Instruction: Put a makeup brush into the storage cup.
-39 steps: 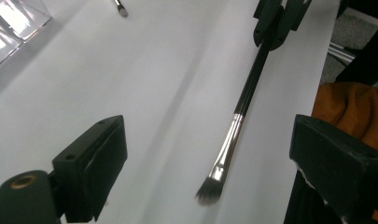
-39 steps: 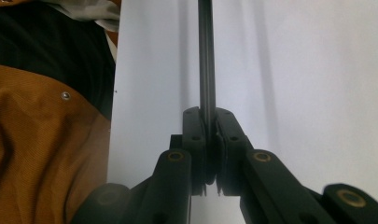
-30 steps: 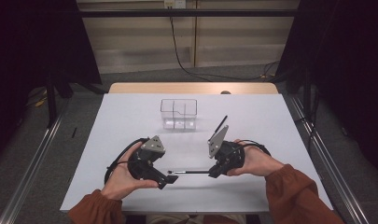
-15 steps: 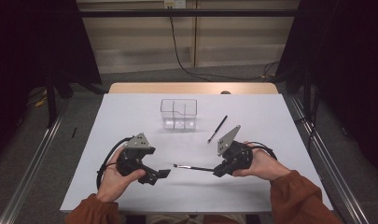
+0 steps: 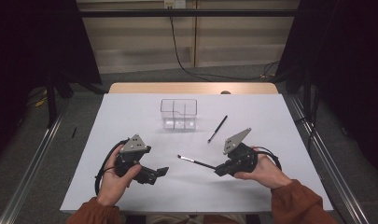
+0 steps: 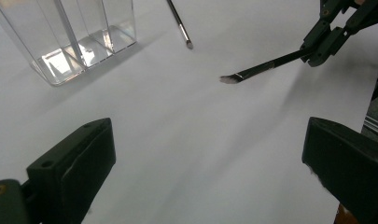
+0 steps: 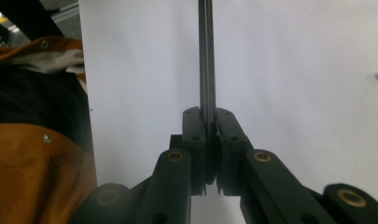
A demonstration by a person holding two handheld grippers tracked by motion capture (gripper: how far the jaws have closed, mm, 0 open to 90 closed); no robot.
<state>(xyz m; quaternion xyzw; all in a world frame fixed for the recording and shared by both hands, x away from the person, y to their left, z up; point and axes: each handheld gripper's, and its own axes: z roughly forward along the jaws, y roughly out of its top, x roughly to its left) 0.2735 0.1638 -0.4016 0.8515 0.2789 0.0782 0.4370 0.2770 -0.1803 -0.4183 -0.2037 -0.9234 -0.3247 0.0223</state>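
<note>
Nearest to you, your two forearms in rust-orange sleeves come over the front edge of the white desk (image 5: 130, 112). Your left claw (image 5: 159, 172) now has its jaws spread wide with nothing between them; in the left gripper view the two black pads (image 6: 79, 163) stand far apart over bare desk. A second ago this claw was touching the tip of the thin black make-up brush with the pale bristle end (image 5: 195, 162), and both claws were joined by it; since then your left hand has drawn back toward your left side and the brush has stayed with the other hand. Your right claw (image 5: 220, 170) is clenched on the handle end of this brush: in the right gripper view the dark handle (image 7: 206, 60) runs straight up out of the closed jaws. The brush points level toward the middle of the desk, with its bristles (image 6: 228, 79) just above the surface, as far as I can judge. So the handover looks finished, and the brush is now carried by your right hand alone. Farther away a second slim black brush (image 5: 217, 129) lies flat on the desk, untouched. Beyond it, near the middle of the desk, stands the clear plastic organiser box with compartments (image 5: 178, 113), which looks empty; I judge the held brush should go there next.
</note>
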